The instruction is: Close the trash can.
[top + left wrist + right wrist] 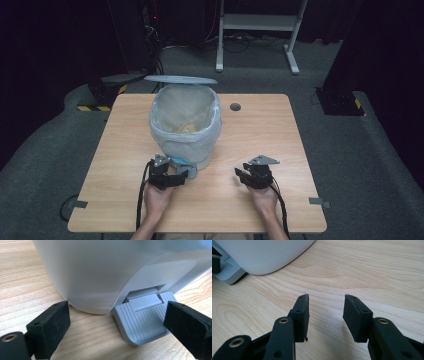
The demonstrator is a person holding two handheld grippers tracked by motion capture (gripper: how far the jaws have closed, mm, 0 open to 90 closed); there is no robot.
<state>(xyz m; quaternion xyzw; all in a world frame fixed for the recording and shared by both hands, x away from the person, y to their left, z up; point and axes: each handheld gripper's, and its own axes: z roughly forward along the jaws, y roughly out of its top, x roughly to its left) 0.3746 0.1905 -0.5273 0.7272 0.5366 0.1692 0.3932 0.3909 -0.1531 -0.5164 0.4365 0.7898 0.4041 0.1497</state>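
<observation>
A white pedal bin [185, 127] stands on the wooden table [260, 130], lined with a clear bag, its lid [180, 79] raised. Some yellowish waste lies inside. My left gripper [176, 176] is open right at the bin's base; in the left gripper view its jaws stand wide apart, one on each side of the grey ribbed foot pedal [142, 321], with the bin wall [100, 270] close ahead. My right gripper [245, 175] sits open to the right of the bin with nothing between its fingers [302, 312]. The bin's base [262, 255] and pedal [224, 272] appear at the upper left of the right gripper view.
A round cable hole [235, 106] is in the table behind the bin. Beyond the table stand a white desk frame [257, 30] and dark equipment on the carpeted floor. Bare wood lies to the right of the bin.
</observation>
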